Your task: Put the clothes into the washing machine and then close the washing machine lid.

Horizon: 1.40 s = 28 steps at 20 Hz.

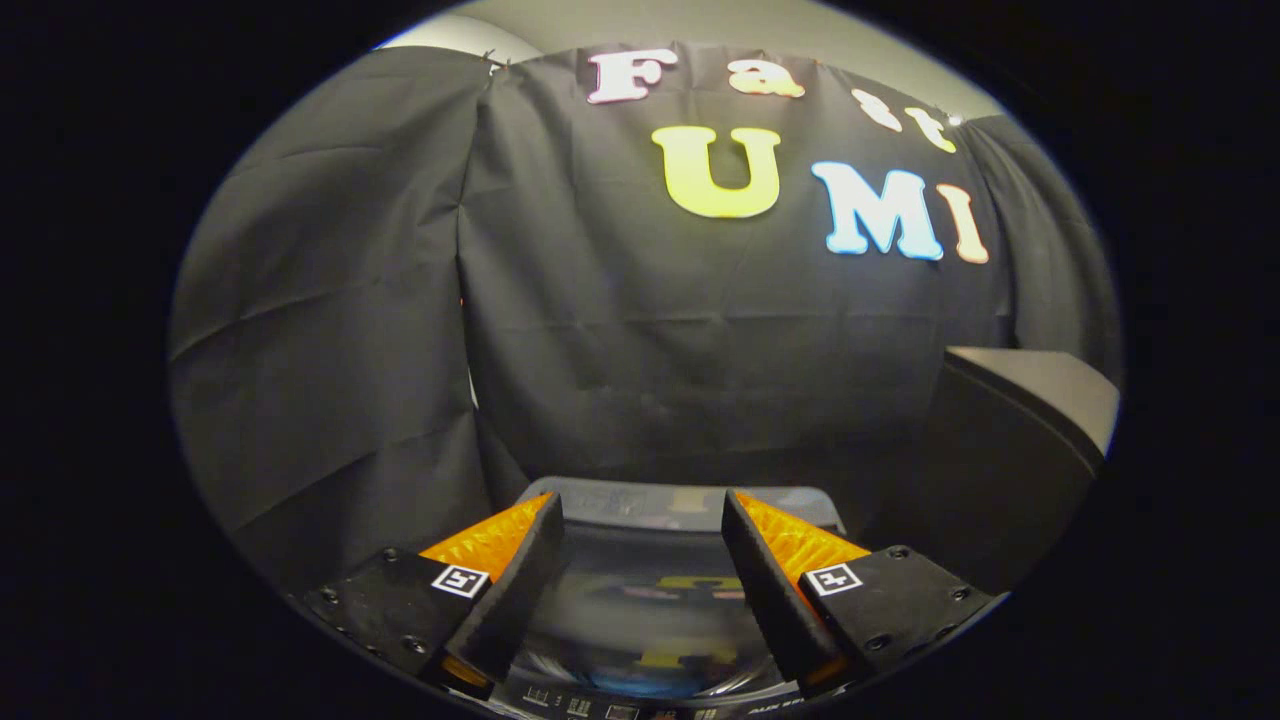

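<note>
Washing machine lid [640, 590] lies directly below my tool [642, 512], shut flat, and its glossy, dark transparent panel mirrors the booth behind it in blurred patches of colour. Its pale grey back edge [640, 500] runs across just beyond my fingertips, and a strip of small control markings [620, 708] shows along the near edge of the machine, too small for me to make out. My tool hangs above the lid with its two fingers spread wide apart, gripping nothing; the gap between them shows only the glass of the lid. I cannot tell whether the fingers touch the lid or hover a little over it. Each finger carries a ribbed inner pad [490, 540] and a small square marker [459, 580] on its outer block. Beyond the machine, black cloth [620, 340] hangs as the booth's wall, creased and pinned in panels, with a seam where two panels meet to the left of my left finger. To the right of the machine, near my right finger, stands a dark box-like object [1010, 450] with a lighter, flat top; I cannot say what it is. Above the cloth, a strip of pale wall [640, 20] shows. From what I see, no clothes lie on the lid or around it.
</note>
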Tool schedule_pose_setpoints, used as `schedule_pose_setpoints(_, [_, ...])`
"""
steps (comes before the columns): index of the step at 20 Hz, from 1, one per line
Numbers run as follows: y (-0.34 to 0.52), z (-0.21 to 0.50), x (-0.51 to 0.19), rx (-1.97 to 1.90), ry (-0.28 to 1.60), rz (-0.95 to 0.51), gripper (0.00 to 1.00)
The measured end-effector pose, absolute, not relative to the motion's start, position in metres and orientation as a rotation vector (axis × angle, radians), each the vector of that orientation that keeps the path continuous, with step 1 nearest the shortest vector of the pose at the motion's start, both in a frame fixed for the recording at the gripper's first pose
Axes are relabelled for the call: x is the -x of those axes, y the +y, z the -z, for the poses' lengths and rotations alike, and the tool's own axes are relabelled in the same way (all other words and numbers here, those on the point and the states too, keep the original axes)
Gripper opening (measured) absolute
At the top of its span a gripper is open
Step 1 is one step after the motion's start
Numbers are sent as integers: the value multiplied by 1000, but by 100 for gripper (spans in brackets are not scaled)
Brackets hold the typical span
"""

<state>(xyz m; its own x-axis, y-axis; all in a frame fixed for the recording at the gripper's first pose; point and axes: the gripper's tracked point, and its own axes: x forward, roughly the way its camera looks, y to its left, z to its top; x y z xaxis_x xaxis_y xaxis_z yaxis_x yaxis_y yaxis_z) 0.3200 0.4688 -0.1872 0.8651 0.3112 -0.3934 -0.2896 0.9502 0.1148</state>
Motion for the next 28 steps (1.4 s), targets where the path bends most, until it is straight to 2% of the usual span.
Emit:
schedule_pose_setpoints(5, [475, 205, -296, -27, 456, -349, 99])
schedule_pose_setpoints(10, [474, 188, -286, -43, 424, -367, 99])
schedule_pose_setpoints(19, [430, 108, -254, -58, 292, -374, 99])
schedule_pose_setpoints(28, [339, 27, -200, -42, 145, -372, 98])
